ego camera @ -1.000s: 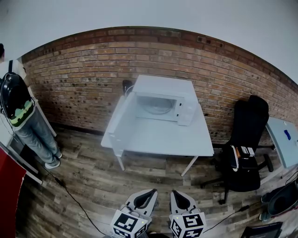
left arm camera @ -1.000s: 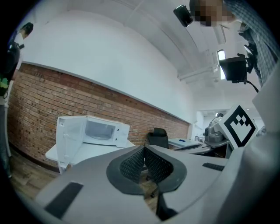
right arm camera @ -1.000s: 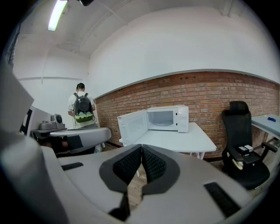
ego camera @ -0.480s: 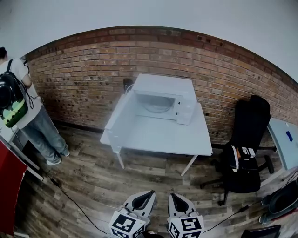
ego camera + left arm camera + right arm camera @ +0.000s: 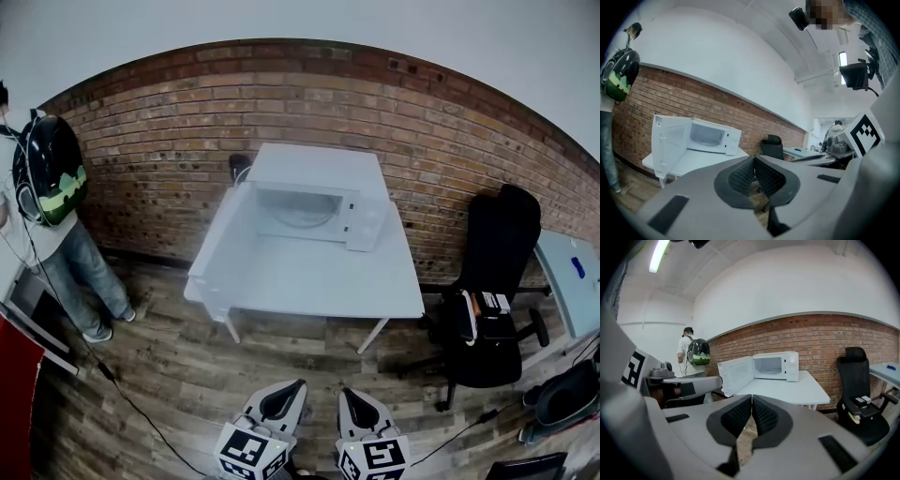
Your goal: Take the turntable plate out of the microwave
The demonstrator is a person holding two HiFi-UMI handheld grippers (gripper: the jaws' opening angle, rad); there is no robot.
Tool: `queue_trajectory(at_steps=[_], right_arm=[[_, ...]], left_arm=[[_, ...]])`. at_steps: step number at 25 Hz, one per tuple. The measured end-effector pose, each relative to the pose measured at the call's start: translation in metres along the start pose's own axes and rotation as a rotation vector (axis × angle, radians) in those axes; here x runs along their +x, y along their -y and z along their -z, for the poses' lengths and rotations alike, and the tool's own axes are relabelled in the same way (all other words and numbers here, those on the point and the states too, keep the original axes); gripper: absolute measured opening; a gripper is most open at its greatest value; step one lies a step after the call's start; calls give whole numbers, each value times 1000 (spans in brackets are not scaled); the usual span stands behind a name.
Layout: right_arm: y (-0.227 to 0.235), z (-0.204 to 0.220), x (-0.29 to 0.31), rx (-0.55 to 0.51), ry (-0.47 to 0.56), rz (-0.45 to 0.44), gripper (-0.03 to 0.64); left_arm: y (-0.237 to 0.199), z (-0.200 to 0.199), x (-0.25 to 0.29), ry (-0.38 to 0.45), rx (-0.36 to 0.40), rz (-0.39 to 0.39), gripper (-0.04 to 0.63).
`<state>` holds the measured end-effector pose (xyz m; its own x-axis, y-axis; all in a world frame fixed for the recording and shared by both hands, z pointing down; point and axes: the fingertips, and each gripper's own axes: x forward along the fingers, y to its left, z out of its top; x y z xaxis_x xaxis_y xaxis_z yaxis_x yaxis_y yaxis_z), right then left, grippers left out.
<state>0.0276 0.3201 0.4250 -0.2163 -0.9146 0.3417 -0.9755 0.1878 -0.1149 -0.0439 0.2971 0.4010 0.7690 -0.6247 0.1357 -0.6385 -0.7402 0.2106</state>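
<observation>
A white microwave (image 5: 314, 192) stands at the back of a white table (image 5: 309, 277), its door (image 5: 217, 239) swung wide open to the left. Inside it lies the pale glass turntable plate (image 5: 302, 217). The microwave (image 5: 710, 136) also shows in the left gripper view, and the microwave (image 5: 776, 365) in the right gripper view, far ahead of both. My left gripper (image 5: 284, 394) and right gripper (image 5: 358, 401) hang low over the wooden floor, well short of the table. Both are shut with nothing between their pads.
A person with a black and green backpack (image 5: 52, 173) stands at the far left by the brick wall (image 5: 150, 141). A black office chair (image 5: 492, 281) sits right of the table. A cable (image 5: 141, 398) runs across the floor. Another desk edge (image 5: 567, 281) shows at the far right.
The table and microwave have shifted slightly left and grown a little in the head view. The person at the left has turned. Both grippers stay shut at the bottom edge.
</observation>
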Motion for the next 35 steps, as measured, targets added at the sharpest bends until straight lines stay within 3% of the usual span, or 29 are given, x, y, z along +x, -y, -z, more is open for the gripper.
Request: queue_trajectory(at_steps=[12, 18, 24, 35], right_arm=[[20, -68, 144, 29, 4, 37, 18], [25, -81, 192, 63, -22, 67, 18], [40, -85, 233, 57, -46, 57, 18], [104, -125, 336, 7, -53, -44, 18]], left_arm=[[-111, -40, 79, -17, -15, 69, 9], [-153, -51, 113, -20, -17, 90, 9], [-187, -47, 142, -48, -71, 63, 9], [-246, -75, 246, -34, -47, -46, 9]])
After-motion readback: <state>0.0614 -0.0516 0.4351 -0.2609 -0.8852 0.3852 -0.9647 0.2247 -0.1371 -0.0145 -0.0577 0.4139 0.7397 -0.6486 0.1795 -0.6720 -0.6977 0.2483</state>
